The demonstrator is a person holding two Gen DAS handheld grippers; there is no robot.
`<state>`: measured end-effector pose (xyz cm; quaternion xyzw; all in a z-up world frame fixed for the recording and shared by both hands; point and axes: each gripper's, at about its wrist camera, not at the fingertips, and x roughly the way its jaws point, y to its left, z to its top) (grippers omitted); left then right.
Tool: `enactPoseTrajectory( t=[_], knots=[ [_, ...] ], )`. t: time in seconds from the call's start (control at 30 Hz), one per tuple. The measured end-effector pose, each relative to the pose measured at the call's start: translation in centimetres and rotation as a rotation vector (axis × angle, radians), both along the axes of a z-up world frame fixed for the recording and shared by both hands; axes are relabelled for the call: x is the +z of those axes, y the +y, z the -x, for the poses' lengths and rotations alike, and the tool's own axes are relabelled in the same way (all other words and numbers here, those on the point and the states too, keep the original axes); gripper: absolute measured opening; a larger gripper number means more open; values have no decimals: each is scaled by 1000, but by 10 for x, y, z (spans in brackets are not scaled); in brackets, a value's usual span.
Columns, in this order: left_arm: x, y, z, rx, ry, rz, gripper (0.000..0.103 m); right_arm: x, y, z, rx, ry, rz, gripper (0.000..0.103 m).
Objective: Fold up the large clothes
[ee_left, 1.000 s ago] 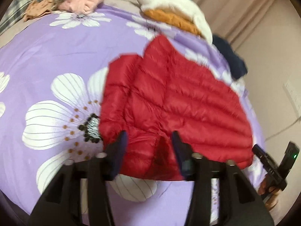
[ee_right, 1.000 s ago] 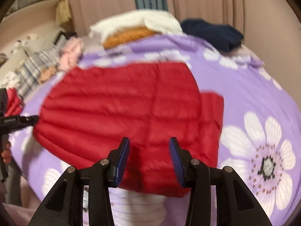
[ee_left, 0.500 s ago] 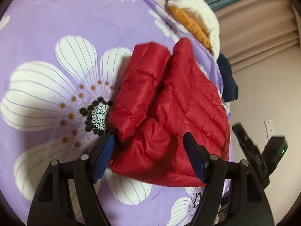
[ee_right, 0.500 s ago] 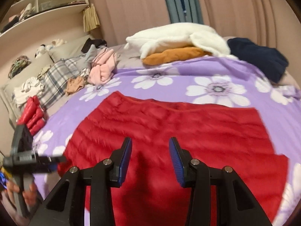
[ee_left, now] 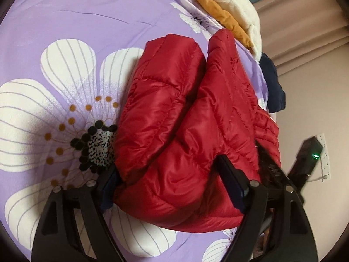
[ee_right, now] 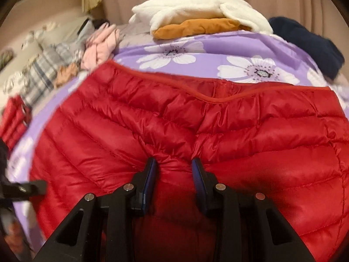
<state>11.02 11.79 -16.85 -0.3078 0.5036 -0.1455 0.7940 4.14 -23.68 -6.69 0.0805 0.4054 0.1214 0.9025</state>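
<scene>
Left gripper (ee_left: 172, 185): jaws spread wide, a thick bunched end of the red jacket (ee_left: 192, 118) sitting between them, both pads against the fabric but not squeezed down; cannot tell if this counts as a real grasp or just a straddle. Right gripper (ee_right: 173, 174): jaws partly closed, pinching a small puckered ridge of the jacket (ee_right: 185, 131) at lower centre of its frame; quilting gathers toward the pads. Jacket lies across the purple flowered bedspread (ee_left: 65, 32), its bound hem toward the top of the right view. Risks, as judgement: slick puffy shell could slide out of the wide left jaws if lifted before closing; the right pinch may hold only the top layer, so a pull would separate layers and skew the fold. Further out: white and orange folded stack (ee_right: 202, 21) at upper centre, a navy garment (ee_right: 309, 43) upper right, pink clothes (ee_right: 100, 45) upper left.
</scene>
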Motion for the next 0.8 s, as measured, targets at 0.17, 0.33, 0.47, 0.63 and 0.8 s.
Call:
enactPoseTrajectory(
  t=[0.17,0.33,0.47,0.63,0.8],
  knots=[
    [2,4,1,16,20,-7,64,31,-10,46,5,-61,-76,36],
    [6,7,6,36,3,-10,52,38,-8,88,53,-76,-27,36],
    [16,2,7,25,-21,-28,39,27,-3,89,80,-80,33,29],
    [35,-12,7,11,-66,-75,31,-12,6,70,50,-37,69,28],
    [83,-39,19,-40,-209,-166,27,-14,3,66,38,-16,41,27]
  ],
)
